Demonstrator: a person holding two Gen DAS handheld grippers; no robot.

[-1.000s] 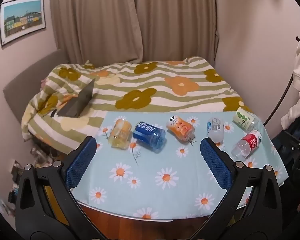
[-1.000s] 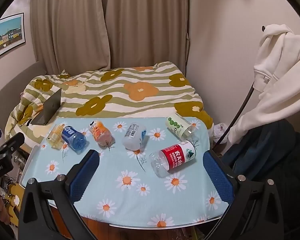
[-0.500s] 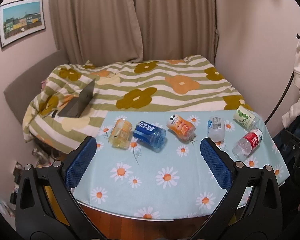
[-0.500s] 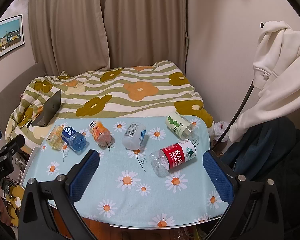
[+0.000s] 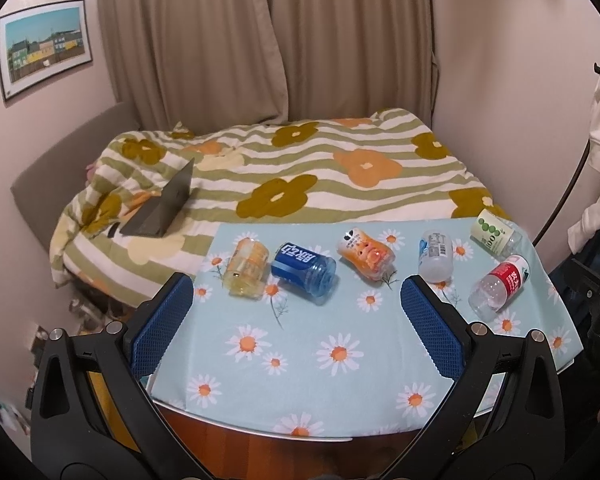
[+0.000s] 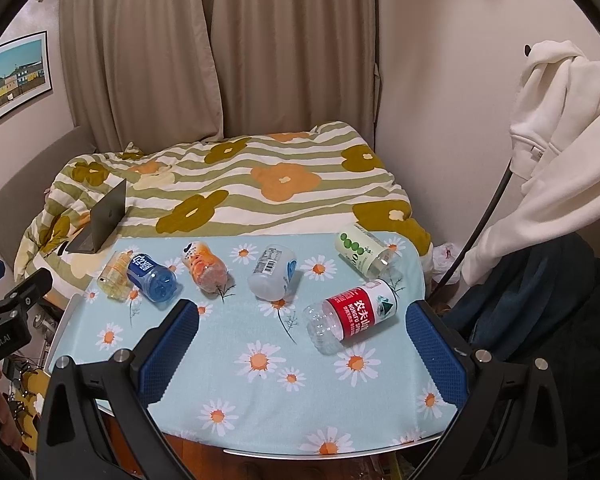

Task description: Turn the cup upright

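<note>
Both grippers hang spread wide, empty. The red-label cup (image 6: 350, 316) at one o'clock from the right gripper (image 6: 302, 344) looks light, thin, crushable; clasp mid-label gently

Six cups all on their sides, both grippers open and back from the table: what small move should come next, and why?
Probably lower the right gripper forward onto the red-label cup. It lies on its side nearest that gripper, roughly between the open jaws, apart from its neighbours. The left gripper is also open and holds nothing, and no cup stands upright yet.
</note>
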